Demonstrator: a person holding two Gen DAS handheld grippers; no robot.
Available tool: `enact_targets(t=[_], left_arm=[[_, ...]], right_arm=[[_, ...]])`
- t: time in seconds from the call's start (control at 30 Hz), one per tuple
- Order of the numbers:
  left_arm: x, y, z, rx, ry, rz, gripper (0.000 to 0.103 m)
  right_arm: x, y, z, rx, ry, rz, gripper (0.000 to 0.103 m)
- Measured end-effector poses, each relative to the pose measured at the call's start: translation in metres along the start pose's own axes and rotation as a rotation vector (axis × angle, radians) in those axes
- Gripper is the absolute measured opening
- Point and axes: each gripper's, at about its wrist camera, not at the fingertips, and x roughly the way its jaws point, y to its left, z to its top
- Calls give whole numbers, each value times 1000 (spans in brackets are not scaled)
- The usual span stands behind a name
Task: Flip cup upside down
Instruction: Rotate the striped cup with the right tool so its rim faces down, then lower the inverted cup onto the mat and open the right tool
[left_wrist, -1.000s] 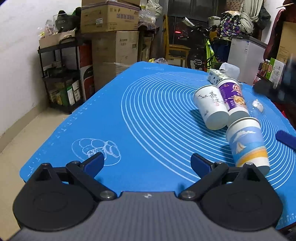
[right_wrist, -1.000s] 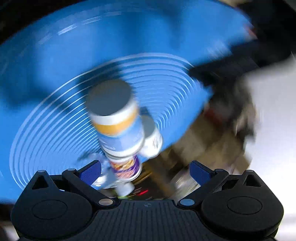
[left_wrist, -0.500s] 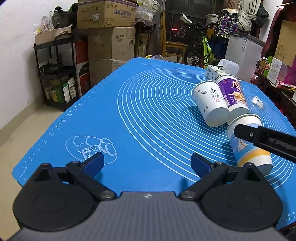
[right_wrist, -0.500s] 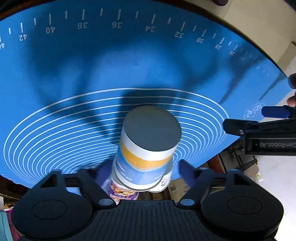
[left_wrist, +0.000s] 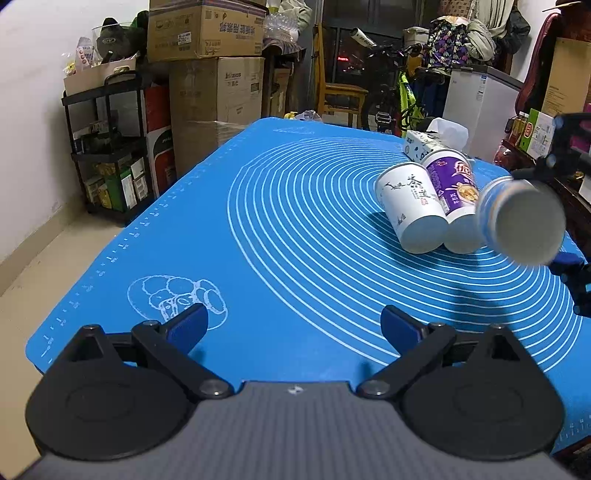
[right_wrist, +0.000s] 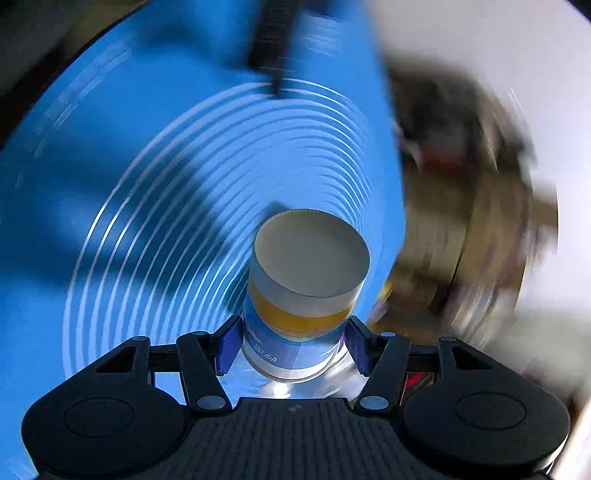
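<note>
Right wrist view: the cup is clamped between the pads of the right gripper, lifted off the mat, its closed base turned toward the mat. Heavy blur is seen around it, so a fast swing is judged. The cup could be crushed or slipped from the pads, being thin paper held near the rim. From the left wrist, two cups are seen lying beside it and could be knocked. The left gripper is held apart, empty.

left wrist view low over blue mat, right wrist view steeply down, both sharing mat
</note>
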Motion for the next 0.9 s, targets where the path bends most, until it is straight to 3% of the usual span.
enact_targets(t=[0.23, 0.47, 0.7, 0.9], left_arm=[[-2, -13, 1, 28, -6, -16, 99], [-3, -32, -1, 62, 1, -30, 99], [-3, -48, -4, 104, 4, -31, 99], [-3, -55, -5, 111, 8, -32, 99]], right_arm=[[-8, -34, -45, 769, -99, 173, 64], [6, -22, -89, 1312, -90, 186, 64], [11, 4, -119, 1551, -39, 149, 64], [23, 21, -135, 1617, -19, 181, 64]])
